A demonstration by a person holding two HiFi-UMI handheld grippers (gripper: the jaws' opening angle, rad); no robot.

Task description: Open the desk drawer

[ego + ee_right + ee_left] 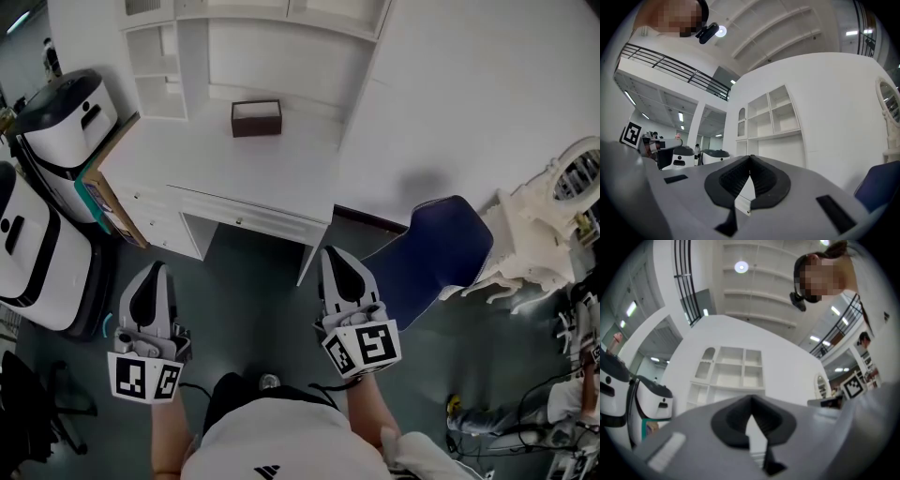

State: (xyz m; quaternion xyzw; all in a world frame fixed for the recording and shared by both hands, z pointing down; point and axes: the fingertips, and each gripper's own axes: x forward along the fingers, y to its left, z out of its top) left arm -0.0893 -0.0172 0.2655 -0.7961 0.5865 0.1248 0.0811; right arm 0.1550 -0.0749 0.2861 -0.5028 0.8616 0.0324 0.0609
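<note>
A white desk (234, 164) with a shelf hutch stands against the wall ahead. Its wide drawer (272, 221) sits flush under the desktop, with a small knob (238, 221) on the front. My left gripper (155, 269) hovers over the dark floor in front of the desk's left side, jaws shut and empty. My right gripper (330, 253) is level with the desk's right leg, also shut with nothing in it. In the left gripper view the left gripper (751, 399) points at the hutch (731, 373). In the right gripper view the right gripper (750, 157) faces the same shelves (771, 117).
A small brown box (256, 118) rests on the desktop. A blue chair (436, 248) stands right of the desk, with white ornate furniture (548, 220) beyond it. Two white machines (61, 122) (33, 253) and a leaning board (108, 192) crowd the left side.
</note>
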